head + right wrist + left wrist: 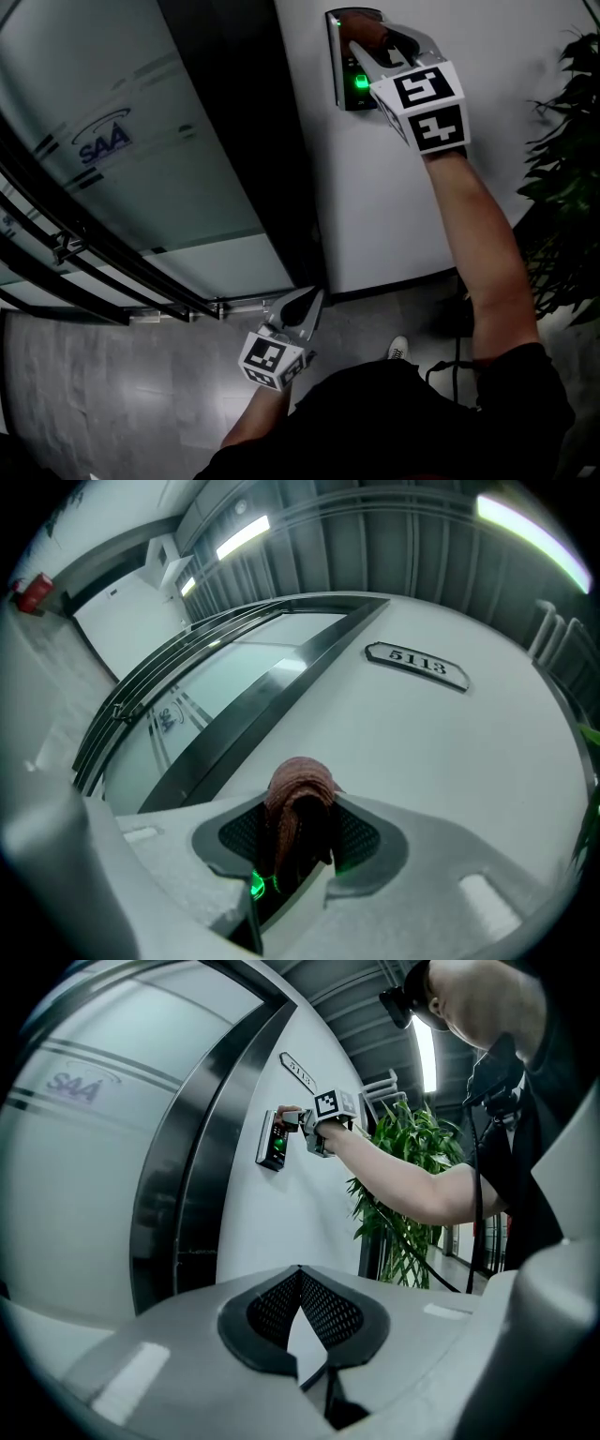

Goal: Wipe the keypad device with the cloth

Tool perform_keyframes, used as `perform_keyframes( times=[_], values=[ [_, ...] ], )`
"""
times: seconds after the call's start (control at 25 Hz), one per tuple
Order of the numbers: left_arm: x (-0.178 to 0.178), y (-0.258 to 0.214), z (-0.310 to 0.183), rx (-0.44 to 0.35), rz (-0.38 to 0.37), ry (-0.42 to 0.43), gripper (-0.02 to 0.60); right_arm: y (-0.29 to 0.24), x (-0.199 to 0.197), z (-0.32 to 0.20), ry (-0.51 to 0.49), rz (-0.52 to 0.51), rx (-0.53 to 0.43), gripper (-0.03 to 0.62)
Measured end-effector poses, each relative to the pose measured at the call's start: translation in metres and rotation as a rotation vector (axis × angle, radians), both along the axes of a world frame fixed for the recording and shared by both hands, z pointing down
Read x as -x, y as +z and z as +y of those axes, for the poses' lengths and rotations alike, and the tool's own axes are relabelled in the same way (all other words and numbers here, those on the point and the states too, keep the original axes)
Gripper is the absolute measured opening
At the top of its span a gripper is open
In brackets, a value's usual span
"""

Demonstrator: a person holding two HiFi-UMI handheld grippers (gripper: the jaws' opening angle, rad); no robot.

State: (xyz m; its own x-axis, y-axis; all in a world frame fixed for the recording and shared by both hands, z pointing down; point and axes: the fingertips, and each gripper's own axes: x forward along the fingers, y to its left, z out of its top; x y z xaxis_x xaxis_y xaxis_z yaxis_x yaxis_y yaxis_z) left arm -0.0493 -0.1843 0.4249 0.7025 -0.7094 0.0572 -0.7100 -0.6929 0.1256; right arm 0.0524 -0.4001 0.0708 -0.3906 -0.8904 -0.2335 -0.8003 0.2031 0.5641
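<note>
The left gripper [305,305] hangs low by the person's side. Its jaws are pressed together with nothing in them. The right gripper [373,49] is held up high, and its jaws pinch a folded reddish-brown cloth [298,794]. The cloth is against the small dark keypad device [349,86] with a green light, on the white wall [394,206].

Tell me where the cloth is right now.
The cloth is clamped in the right claw, at the head view's top right, against the keypad device on the white wall beside the glass door.
</note>
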Motion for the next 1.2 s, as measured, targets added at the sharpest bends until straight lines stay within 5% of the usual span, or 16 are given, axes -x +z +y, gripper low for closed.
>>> perform_keyframes(
  times=[1.2],
  values=[
    [-0.008, 0.002, 0.010, 0.000, -0.021, 0.016, 0.015, 0.069, -0.003, -0.002, 0.016, -0.010, 0.087, 0.147]
  ],
)
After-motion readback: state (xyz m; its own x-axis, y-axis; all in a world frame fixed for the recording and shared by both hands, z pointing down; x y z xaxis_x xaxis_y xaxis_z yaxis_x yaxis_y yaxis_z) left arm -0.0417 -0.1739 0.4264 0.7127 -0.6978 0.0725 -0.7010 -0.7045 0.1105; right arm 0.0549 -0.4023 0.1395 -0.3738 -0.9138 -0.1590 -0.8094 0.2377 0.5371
